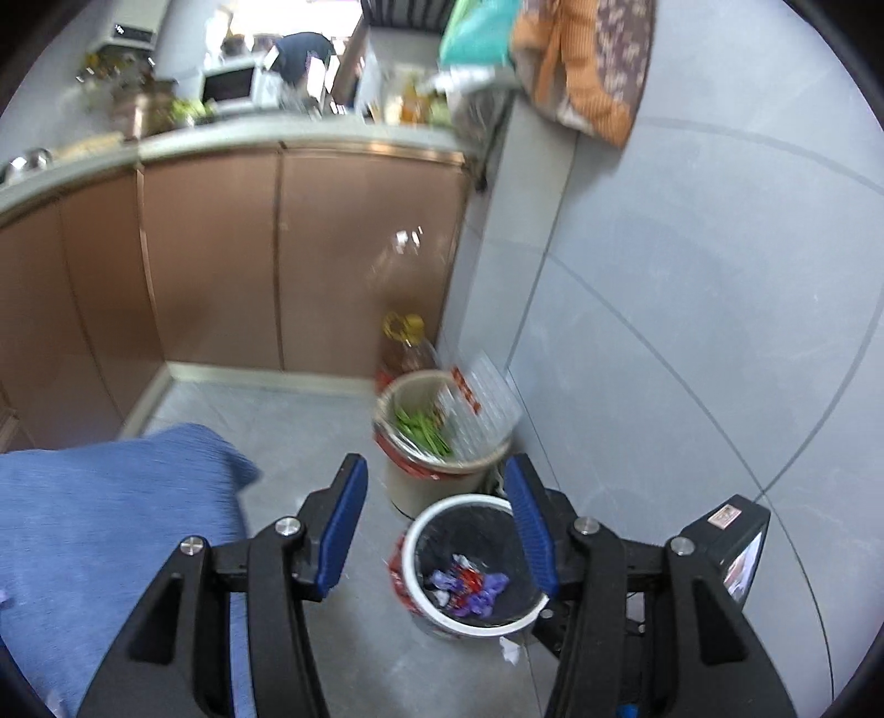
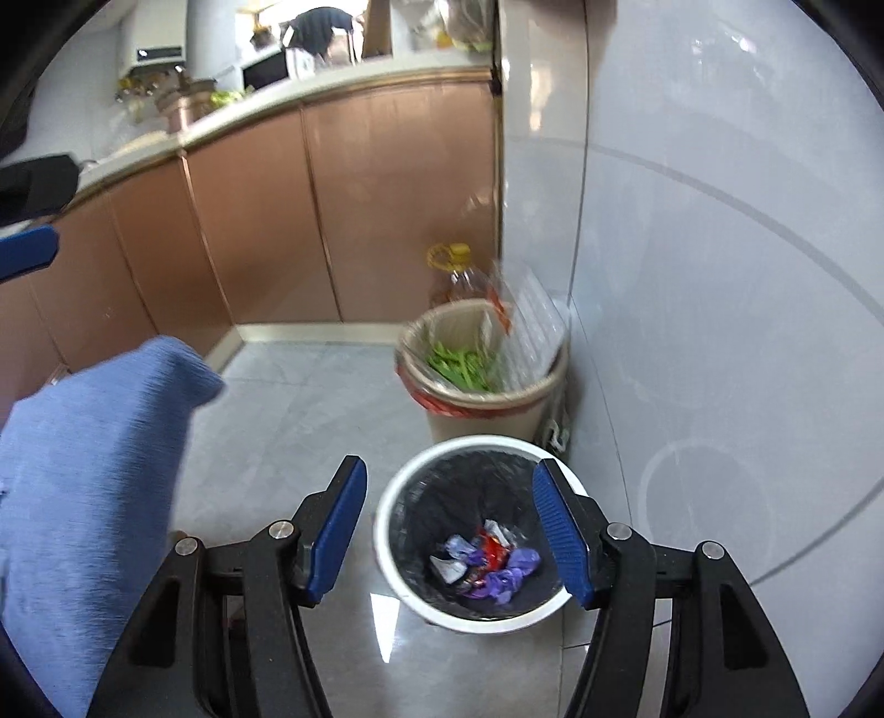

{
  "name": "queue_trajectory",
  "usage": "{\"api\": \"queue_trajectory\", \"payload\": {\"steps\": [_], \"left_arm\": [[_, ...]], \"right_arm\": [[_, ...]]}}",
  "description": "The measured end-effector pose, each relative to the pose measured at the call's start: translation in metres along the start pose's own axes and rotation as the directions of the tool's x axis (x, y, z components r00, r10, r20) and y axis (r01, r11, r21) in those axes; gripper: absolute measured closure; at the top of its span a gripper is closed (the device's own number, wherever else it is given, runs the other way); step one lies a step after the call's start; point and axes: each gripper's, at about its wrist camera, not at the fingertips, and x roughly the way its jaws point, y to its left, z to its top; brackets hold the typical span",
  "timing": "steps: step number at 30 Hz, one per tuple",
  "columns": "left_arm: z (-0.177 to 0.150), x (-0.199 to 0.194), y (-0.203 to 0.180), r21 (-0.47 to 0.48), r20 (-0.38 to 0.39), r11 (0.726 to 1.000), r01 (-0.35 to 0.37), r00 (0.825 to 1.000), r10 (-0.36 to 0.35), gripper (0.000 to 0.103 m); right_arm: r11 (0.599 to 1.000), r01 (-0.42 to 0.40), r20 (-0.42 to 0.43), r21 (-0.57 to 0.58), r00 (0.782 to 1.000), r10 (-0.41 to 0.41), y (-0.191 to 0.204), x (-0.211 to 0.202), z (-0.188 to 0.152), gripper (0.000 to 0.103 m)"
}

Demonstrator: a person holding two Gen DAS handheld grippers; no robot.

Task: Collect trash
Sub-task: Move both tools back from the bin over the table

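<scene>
The left hand-held gripper (image 1: 436, 524) hangs above the floor (image 1: 309, 420) with its 2 blue pads (image 1: 345, 530) standing apart and nothing between them. The right hand-held gripper (image 2: 450, 530) is the same: blue pads (image 2: 338, 536) apart, jaws empty. Both point down at a white bin (image 2: 398, 574) lined with a black bag (image 2: 420, 513), which stands on the grey tiled floor near the foot of the pale tiled wall (image 2: 718, 276). At the bottom of that bin lies the trash (image 2: 489, 563): crumpled wrappers in purple, red and white. In the left wrist view a small white scrap (image 1: 511, 651) lies on the floor just beside the bin's base. Just behind the white bin, closer to the corner where the wall meets the brown cabinets (image 2: 342, 210), stands a beige bin (image 2: 486, 408) with a clear liner, holding green vegetable scraps (image 2: 461, 370) and a clear plastic tray (image 2: 530, 326) that leans out over its rim. A yellow-capped oil bottle (image 2: 456, 276) stands behind it against the cabinets. A blue cloth (image 2: 94, 469) fills the lower left of both views. The table (image 2: 342, 80) above the cabinets carries blurred kitchenware, and a person in dark clothing (image 2: 317, 30) bends far behind it.
</scene>
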Motion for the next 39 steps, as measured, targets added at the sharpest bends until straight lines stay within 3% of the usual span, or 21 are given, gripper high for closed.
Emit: {"api": "queue_trajectory", "payload": {"steps": [6,11,20,31,35,39], "left_arm": [[-0.018,-0.077,0.024,-0.015,0.059,1.000,-0.023,0.998,0.024,0.053],[-0.044,-0.134,0.053,-0.035,0.092,0.996,-0.084,0.992,0.087,0.053],[-0.087,-0.214,0.106,-0.088,0.137,0.976,-0.198,0.968,0.209,0.053],[-0.139,-0.300,0.175,-0.163,0.174,0.936,-0.311,0.925,0.338,0.053],[-0.175,-0.321,0.214,-0.206,0.143,0.903,-0.377,0.901,0.409,0.053],[-0.217,-0.329,0.258,-0.259,0.067,0.858,-0.444,0.878,0.475,0.053]], "right_arm": [[0.998,-0.059,0.104,-0.030,0.993,0.062,0.035,-0.067,0.004,0.039],[0.988,-0.127,0.169,-0.083,0.976,0.139,0.068,-0.122,0.003,0.037],[0.942,-0.271,0.223,-0.200,0.923,0.313,0.136,-0.198,-0.006,0.037],[0.852,-0.421,0.180,-0.312,0.854,0.488,0.206,-0.240,-0.029,0.037],[0.820,-0.455,0.142,-0.346,0.839,0.525,0.228,-0.243,-0.041,0.037],[0.782,-0.505,0.086,-0.365,0.818,0.568,0.252,-0.238,-0.055,0.037]]}}
